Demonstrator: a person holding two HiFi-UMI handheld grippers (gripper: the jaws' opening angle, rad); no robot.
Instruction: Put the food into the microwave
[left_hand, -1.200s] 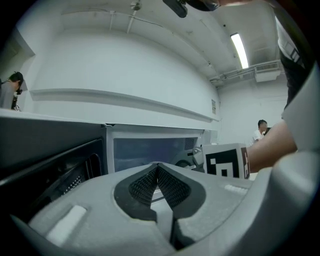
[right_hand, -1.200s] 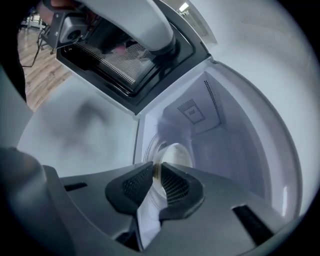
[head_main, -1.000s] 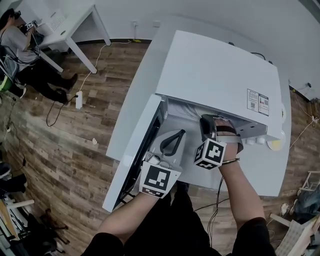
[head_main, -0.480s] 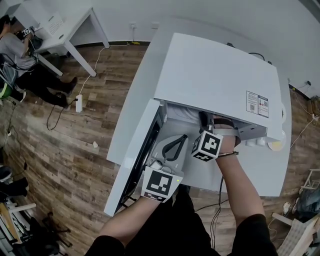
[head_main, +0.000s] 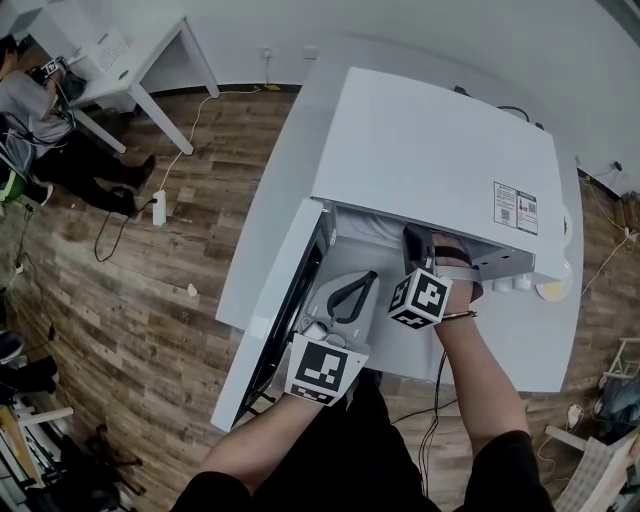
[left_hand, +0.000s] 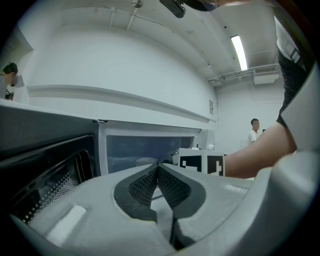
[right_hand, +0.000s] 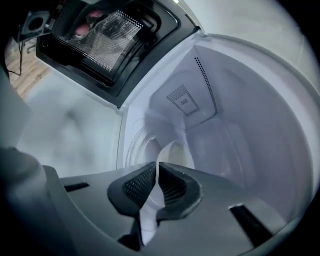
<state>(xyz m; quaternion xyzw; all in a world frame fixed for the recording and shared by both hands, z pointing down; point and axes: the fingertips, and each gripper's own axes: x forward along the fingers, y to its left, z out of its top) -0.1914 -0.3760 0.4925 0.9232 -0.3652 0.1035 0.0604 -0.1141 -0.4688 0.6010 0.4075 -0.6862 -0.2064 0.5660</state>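
Inspection findings, largest item first.

The white table (head_main: 285, 190) carried the microwave (head_main: 440, 160), which stood directly ahead of both your tongs. Its door (head_main: 262, 310) hung wide open on the outer side of your left tongs (left_hand: 157, 169), with the perforated window panel turned toward the cavity.

You held the left tongs at the mouth of the cavity, outside it and pointing in. Their jaws were clenched tip to tip with nothing between them.

You had the right tongs (right_hand: 156, 168) reaching inside the cavity, tilted down toward its floor. Their marker cube (left_hand: 201, 164) showed just to the right of the left tongs' tips. The right jaws were closing, with a thin slit left between the pads. Nothing was grasped in them; only the pale interior showed through the slit.

The food: a pale rounded dish (right_hand: 172, 151) sat on the cavity floor just beyond the right tongs' tips, over the round turntable (right_hand: 134, 147). From the left tongs it appeared as a low dome deep ahead of the tips. Its contents could not be made out.
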